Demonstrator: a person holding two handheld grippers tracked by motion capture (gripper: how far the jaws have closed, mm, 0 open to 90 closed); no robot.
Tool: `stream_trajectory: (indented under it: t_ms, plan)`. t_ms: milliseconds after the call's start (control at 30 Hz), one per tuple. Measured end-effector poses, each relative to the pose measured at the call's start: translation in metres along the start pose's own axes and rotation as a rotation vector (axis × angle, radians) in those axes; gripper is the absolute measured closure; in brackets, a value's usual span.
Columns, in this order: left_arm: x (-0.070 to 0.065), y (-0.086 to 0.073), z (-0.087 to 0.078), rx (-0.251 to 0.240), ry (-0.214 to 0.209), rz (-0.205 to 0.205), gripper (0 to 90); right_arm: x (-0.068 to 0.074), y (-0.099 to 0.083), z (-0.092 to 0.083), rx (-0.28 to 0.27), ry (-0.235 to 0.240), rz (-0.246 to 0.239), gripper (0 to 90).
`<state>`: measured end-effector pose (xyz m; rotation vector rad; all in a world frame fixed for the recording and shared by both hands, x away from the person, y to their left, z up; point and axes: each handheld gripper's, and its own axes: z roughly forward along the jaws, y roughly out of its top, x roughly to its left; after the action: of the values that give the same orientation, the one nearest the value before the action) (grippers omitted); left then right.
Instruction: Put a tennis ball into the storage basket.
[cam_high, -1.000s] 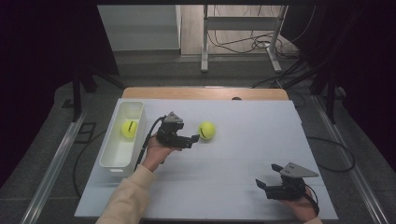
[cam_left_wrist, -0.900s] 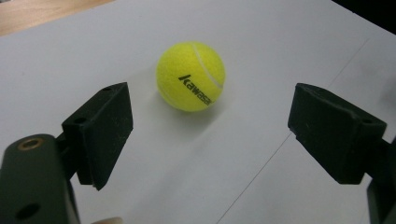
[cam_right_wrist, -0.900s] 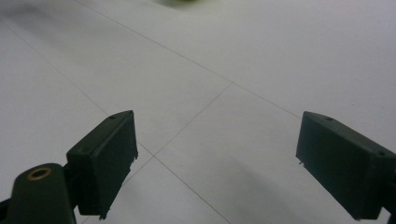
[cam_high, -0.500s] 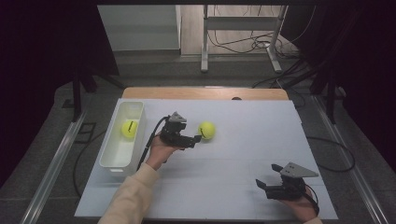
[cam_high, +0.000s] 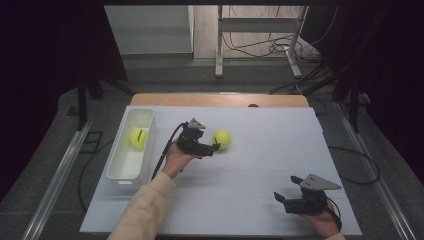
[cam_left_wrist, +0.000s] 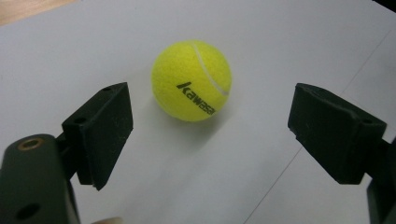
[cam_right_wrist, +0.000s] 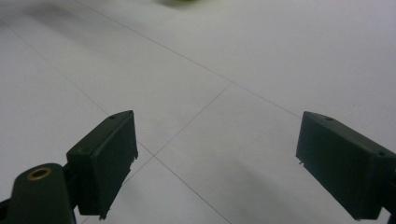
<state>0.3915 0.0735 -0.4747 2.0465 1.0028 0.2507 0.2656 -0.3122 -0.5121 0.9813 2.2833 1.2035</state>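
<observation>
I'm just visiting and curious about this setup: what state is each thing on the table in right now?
Left gripper: open, aimed at the loose ball, not touching it.
Right gripper: open, holding nothing, near the table's front edge.
Loose tennis ball: resting on the white table, just beyond the open jaws.
Second tennis ball: lying inside the bin.
White bin: upright, holding that one ball.

We see only a small green-yellow strip of a ball (cam_right_wrist: 180, 1) in the right gripper view. The top edge cuts the rest off, and the strip is blurry. In the left gripper view, the black word on the tennis ball (cam_left_wrist: 192, 80) bends around the side, so we cannot read its end. In the high view, the print on the second ball (cam_high: 138, 137) in the white bin (cam_high: 121, 176) is too small to read. The bottom edge cuts off the person's sleeve (cam_high: 141, 211).
</observation>
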Motion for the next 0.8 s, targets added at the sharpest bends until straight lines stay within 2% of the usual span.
stream_trajectory:
  t_ms: [367,800]
  plan:
    - [0.002,0.006,0.014,0.030,0.020,0.006,14.7,0.000,0.000,0.000,0.001,0.000,-0.001,13.0]
    - [0.010,0.008,0.028,0.045,0.051,-0.011,14.7,0.000,0.000,0.001,0.003,0.002,-0.001,13.0]
